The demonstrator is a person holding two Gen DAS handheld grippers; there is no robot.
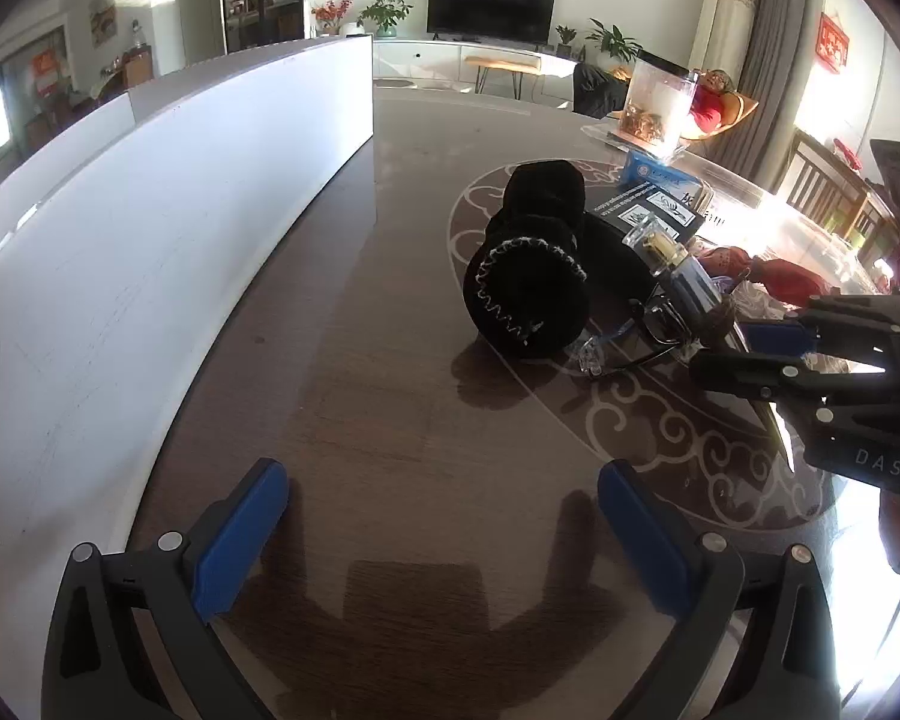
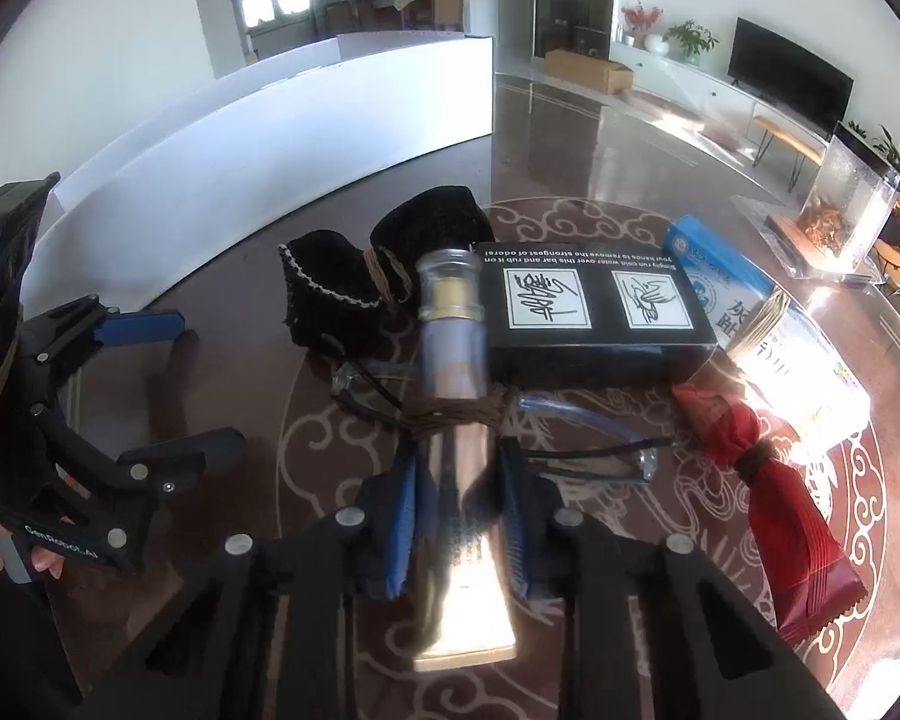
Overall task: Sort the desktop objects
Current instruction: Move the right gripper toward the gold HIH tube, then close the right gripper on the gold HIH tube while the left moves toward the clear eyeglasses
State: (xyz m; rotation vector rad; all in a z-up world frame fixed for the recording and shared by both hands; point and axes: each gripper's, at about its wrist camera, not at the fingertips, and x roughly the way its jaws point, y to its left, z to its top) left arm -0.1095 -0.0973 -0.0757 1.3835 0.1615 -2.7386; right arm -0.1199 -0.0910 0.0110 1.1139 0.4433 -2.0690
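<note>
My right gripper [image 2: 459, 480] is shut on a silvery-blue tube [image 2: 456, 360] with a clear cap, and its blue pads press on both sides of the tube's flat lower end. The tube lies across a pair of glasses [image 2: 378, 396] on the patterned dark table [image 2: 570, 216]. Black knit gloves [image 2: 354, 294] sit just beyond, next to a black box [image 2: 594, 312] with white pictograms. My left gripper [image 1: 441, 480] stands open over bare table with nothing between its fingers. It shows at the left of the right wrist view too [image 2: 192, 384]. The gloves [image 1: 528, 264] lie ahead of it.
A long white bin wall [image 1: 180, 210] runs along the table's left side. A blue carton [image 2: 714, 276], a red wrapped packet [image 2: 774, 510] and a clear container [image 2: 846, 210] lie to the right. A hand holds the left gripper's grip at the frame edge.
</note>
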